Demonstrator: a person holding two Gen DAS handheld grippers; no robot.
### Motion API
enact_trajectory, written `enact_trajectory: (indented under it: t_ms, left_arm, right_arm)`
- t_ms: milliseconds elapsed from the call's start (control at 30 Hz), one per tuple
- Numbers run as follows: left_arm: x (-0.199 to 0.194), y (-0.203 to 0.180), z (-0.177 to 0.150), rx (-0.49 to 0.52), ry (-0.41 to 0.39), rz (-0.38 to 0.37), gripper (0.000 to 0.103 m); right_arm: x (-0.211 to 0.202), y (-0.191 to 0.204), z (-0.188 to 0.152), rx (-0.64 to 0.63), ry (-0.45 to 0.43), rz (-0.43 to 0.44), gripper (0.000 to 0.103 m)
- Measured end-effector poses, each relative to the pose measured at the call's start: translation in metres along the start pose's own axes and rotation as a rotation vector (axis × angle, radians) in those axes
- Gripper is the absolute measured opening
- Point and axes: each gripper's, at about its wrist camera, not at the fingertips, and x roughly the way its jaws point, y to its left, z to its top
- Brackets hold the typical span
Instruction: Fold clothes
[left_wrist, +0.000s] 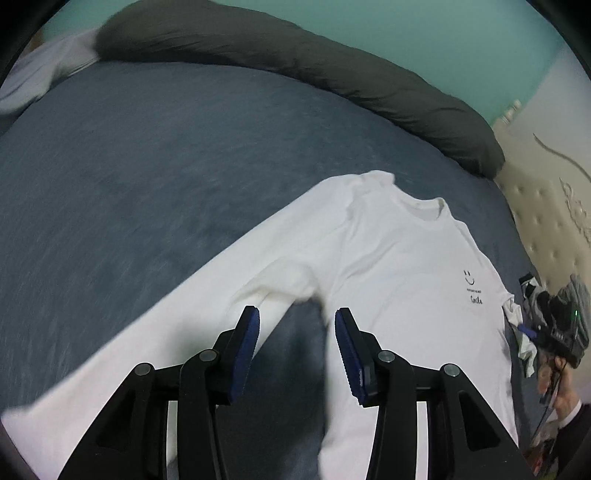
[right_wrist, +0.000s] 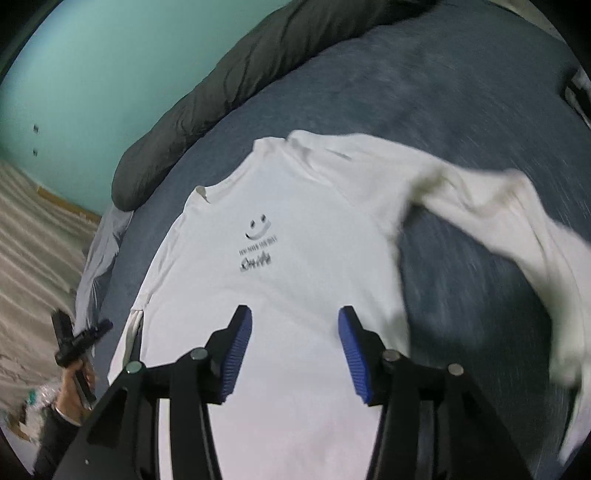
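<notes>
The long-sleeved shirt (right_wrist: 280, 295) is plain white, with a small black smiley face and black lettering (right_wrist: 256, 243) printed on its chest. It lies on a bed (left_wrist: 147, 166) covered in mottled slate-blue fabric. Beyond the shirt's collar, a dark grey-green bolster (left_wrist: 295, 62) runs along a turquoise wall (right_wrist: 92, 74); both grippers are black with blue ribbed fingers (left_wrist: 245, 354).

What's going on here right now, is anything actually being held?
A person is working with two handheld grippers over a white long-sleeved shirt spread front-up on a blue bedspread. Neither gripper holds anything: the left gripper is open above the shirt's underarm, where one sleeve stretches out to the side, and the right gripper is open above the shirt's body. No fold in the body is visible yet. A dark pillow lies along the far edge.
</notes>
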Motion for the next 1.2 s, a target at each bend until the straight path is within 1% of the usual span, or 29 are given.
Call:
enact_trajectory:
  t_ms: [67,167,333,433,600,667,700,800,1000,1100,1200]
  left_arm:
    - [0.028,-0.016,0.025,0.041,0.014,-0.010,0.046]
    - [0.061,-0.036,0.053,0.092,0.030,-0.015,0.046]
    - [0.110,-0.065,0.092,0.124,0.051,-0.039,0.046]
    - [0.134,-0.082,0.110,0.139,0.069,-0.037,0.046]
    - [0.165,-0.098,0.138,0.149,0.083,-0.029,0.047]
    - [0.176,-0.103,0.147,0.163,0.092,-0.023,0.053]
    - [0.182,-0.106,0.151,0.177,0.097,-0.016,0.054]
    - [0.198,-0.111,0.163,0.209,0.107,0.006,0.054]
    - [0.221,-0.124,0.175,0.272,0.115,0.001,0.055]
    - [0.232,-0.131,0.178,0.299,0.128,0.004,0.055]
    - [0.240,-0.136,0.178,0.321,0.135,-0.014,0.055]
  right_arm:
    - [0.015,0.007,0.019,-0.035,-0.001,-0.008,0.050]
    - [0.041,0.017,0.053,-0.099,-0.009,-0.025,0.050]
    - [0.087,0.035,0.104,-0.210,-0.005,-0.068,0.050]
    - [0.109,0.042,0.125,-0.243,0.007,-0.088,0.050]
    - [0.138,0.056,0.155,-0.325,0.018,-0.159,0.050]
    - [0.147,0.057,0.165,-0.332,0.026,-0.179,0.050]
    - [0.153,0.056,0.172,-0.334,0.031,-0.186,0.050]
    - [0.167,0.056,0.186,-0.351,0.039,-0.211,0.050]
    - [0.195,0.064,0.208,-0.419,0.053,-0.248,0.050]
    - [0.213,0.069,0.211,-0.488,0.082,-0.262,0.050]
    - [0.229,0.074,0.209,-0.572,0.109,-0.286,0.049]
